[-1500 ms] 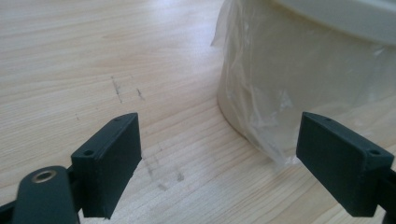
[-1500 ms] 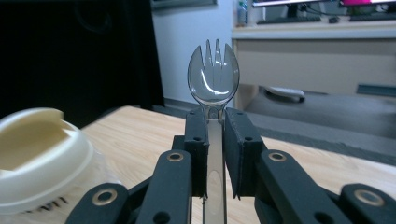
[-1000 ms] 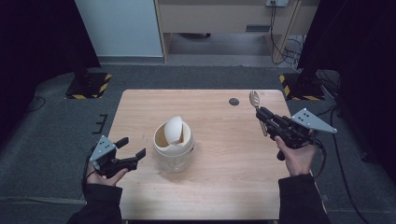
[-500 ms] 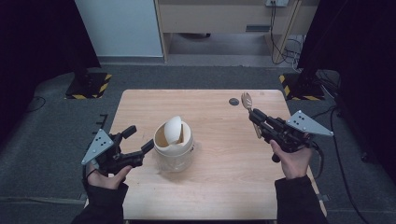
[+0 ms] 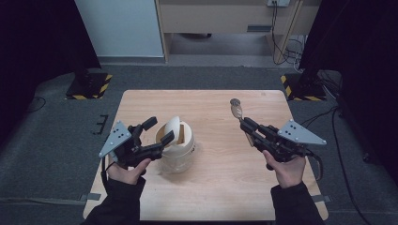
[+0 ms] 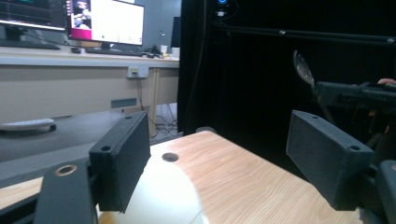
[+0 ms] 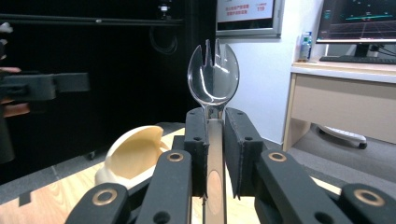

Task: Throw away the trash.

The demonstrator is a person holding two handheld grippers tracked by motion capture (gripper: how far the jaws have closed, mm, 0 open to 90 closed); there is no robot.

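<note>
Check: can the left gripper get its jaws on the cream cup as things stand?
Probably yes. The left gripper stands open right at the cream cup, jaws flanking its rim, with nothing between; the right gripper, clamping a spork, sits well aside.

Probably a lab: monitors [image 6: 105,21], black curtains [image 5: 361,70].

Wooden table [image 5: 225,187] on grey carpet [image 5: 42,140], black curtains [image 5: 33,37] around.

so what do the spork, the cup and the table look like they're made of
Spork: probably clear plastic, glossy; the dark background shows through its bowl and it carries bright glints.
Cup: cream, smooth and matte, with a thin lid tilted up; plastic or coated paper, hard to tell.
Table: light wood or wood-look laminate, with visible grain lines and a low sheen.
</note>
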